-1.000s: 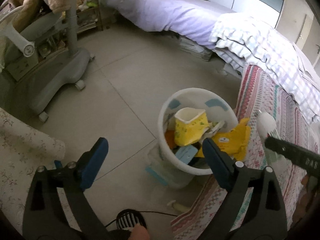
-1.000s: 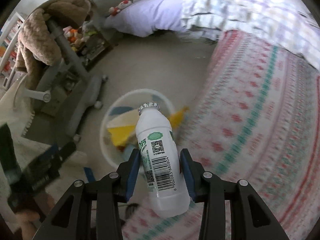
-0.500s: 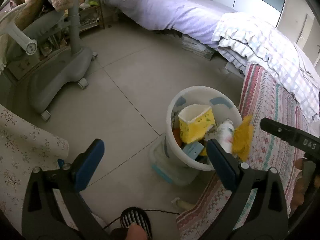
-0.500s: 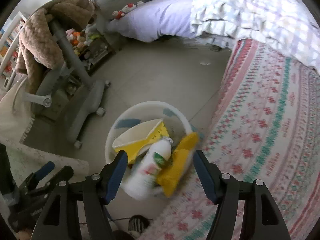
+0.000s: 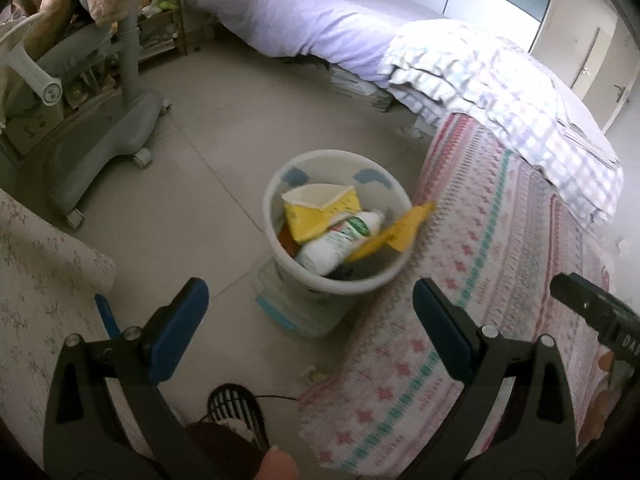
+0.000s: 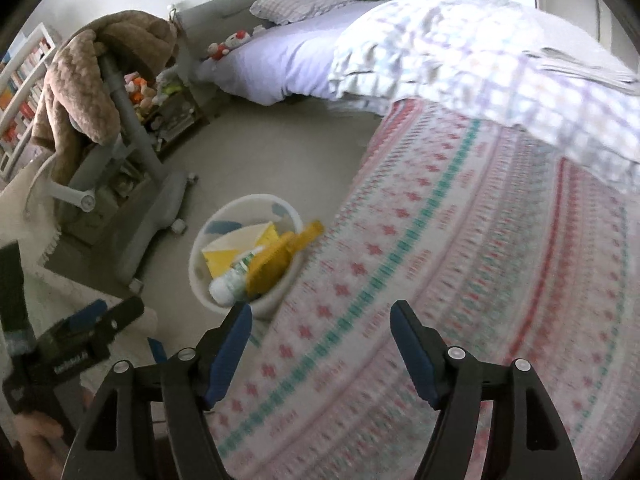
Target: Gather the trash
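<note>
A white trash bin (image 5: pixel 280 196) stands on the floor beside the bed; it also shows in the right wrist view (image 6: pixel 198 276). In it lie a white milk bottle (image 5: pixel 336 242) with a green label, a yellow carton (image 5: pixel 316 210) and a yellow wrapper (image 5: pixel 400 230) hanging over the rim. The bottle (image 6: pixel 232 280) lies on its side. My left gripper (image 5: pixel 310 304) is open and empty above the floor in front of the bin. My right gripper (image 6: pixel 320 328) is open and empty above the patterned bedspread, right of the bin.
A bed with a pink and green patterned spread (image 6: pixel 460 260) and a checked quilt (image 5: pixel 500 88) fills the right. A grey wheeled stand (image 5: pixel 116 120) draped with a brown blanket is at left. A clear plastic box (image 5: pixel 296 312) sits under the bin. A floral cloth (image 5: pixel 36 280) is near left.
My right gripper opened and dropped the milk bottle into the bin, then drew back over the bedspread. My left gripper stayed open and shifted back slightly.
</note>
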`<state>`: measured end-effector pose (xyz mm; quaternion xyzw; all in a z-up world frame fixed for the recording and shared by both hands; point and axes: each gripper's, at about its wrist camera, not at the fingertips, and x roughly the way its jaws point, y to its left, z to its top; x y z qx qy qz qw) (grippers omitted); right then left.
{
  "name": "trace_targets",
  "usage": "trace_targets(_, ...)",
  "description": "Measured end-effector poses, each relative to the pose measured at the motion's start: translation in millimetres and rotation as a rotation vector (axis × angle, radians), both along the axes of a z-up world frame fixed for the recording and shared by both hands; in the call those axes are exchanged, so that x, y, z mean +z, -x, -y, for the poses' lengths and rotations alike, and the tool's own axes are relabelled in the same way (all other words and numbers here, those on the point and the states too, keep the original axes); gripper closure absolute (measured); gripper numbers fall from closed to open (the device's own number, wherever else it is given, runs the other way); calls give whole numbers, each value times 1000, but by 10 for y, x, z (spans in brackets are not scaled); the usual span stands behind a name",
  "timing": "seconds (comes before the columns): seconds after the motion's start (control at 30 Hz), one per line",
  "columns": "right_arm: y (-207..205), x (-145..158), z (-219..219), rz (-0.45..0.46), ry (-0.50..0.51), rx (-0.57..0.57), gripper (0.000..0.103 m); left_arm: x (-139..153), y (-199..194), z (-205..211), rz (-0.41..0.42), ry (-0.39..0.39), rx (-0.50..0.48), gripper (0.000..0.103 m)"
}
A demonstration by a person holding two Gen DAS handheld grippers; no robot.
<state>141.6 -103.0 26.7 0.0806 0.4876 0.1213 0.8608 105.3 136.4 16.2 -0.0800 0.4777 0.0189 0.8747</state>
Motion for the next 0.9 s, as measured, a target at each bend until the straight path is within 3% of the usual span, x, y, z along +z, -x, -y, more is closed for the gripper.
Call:
trace_targets(0.13, 286, 67, 160, 11, 58, -30, 28, 20, 214, 181, 8, -26, -20, 2)
trace_targets(0.43, 1066, 198, 577, 110, 151, -139, 18, 123, 799, 616, 84, -63, -77, 2)
trace_targets(0.6, 1468, 163, 712, 176, 199, -208, 18, 117, 1002, 752, 109, -67, -104, 1)
trace_targets(0.9, 1665, 70, 824, 229, 244, -265, 18, 110, 1119, 916, 156, -97, -122, 2)
